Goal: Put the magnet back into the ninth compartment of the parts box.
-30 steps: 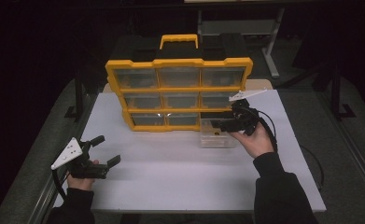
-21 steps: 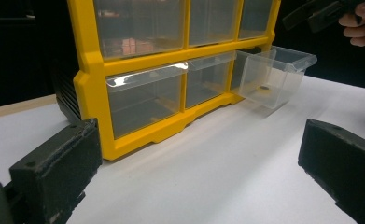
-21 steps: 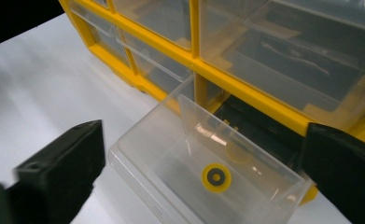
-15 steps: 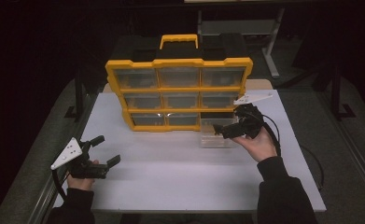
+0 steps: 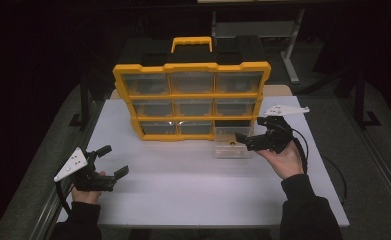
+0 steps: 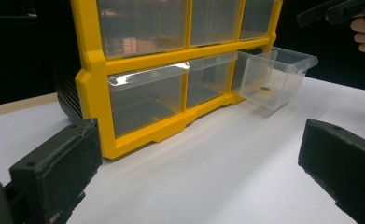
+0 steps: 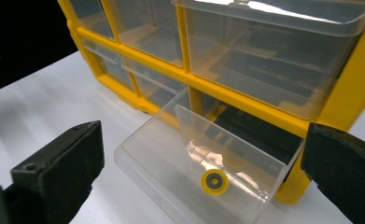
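The clear drawer stood pulled out of the yellow organizer at its lower right slot, resting on the white tabletop, a small yellow ring inside. At the drawer's 3 o'clock, the right gripper had just spread its jaws, empty. At 7 o'clock, the left gripper rested, jaws spread.

A white table bears a yellow organizer and clear drawer.

A clear plastic drawer stands pulled out of the yellow organizer's bottom-right slot, holding a small yellow-ringed washer.
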{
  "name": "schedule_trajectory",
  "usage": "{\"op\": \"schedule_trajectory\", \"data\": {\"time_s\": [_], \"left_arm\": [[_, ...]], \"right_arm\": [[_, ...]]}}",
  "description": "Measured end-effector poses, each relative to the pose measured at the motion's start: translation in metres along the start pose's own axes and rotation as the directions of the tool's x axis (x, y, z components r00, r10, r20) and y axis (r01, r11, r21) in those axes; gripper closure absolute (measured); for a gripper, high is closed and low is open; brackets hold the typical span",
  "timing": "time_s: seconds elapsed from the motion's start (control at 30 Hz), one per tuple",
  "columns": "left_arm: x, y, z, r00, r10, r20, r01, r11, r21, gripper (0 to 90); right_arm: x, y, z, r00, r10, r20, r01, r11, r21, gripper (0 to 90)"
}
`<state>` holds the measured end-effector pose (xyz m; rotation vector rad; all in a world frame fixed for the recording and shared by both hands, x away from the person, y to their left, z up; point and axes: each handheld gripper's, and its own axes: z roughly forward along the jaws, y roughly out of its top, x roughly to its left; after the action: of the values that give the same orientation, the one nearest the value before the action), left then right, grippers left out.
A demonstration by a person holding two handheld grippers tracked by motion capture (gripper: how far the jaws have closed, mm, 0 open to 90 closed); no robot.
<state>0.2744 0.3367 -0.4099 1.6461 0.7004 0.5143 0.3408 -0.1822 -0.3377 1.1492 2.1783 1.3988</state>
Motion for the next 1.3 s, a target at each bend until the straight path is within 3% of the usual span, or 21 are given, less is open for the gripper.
{"op": "schedule_trajectory", "data": {"time_s": [0.73, 1.3], "left_arm": [[0.0, 0.0, -0.001, 1.0, -0.004, 0.0, 0.004, 1.0, 0.001, 0.0], [0.001, 0.0, -0.001, 1.0, -0.006, -0.002, 0.006, 1.0, 0.001, 0.0]], "right_arm": [[-0.005, -0.021, -0.024, 0.9999, 0.008, 0.007, -0.007, 0.995, -0.097, 0.0], [-0.009, -0.043, -0.033, 0.9999, 0.011, 0.012, -0.009, 0.989, -0.15, 0.0]]}}
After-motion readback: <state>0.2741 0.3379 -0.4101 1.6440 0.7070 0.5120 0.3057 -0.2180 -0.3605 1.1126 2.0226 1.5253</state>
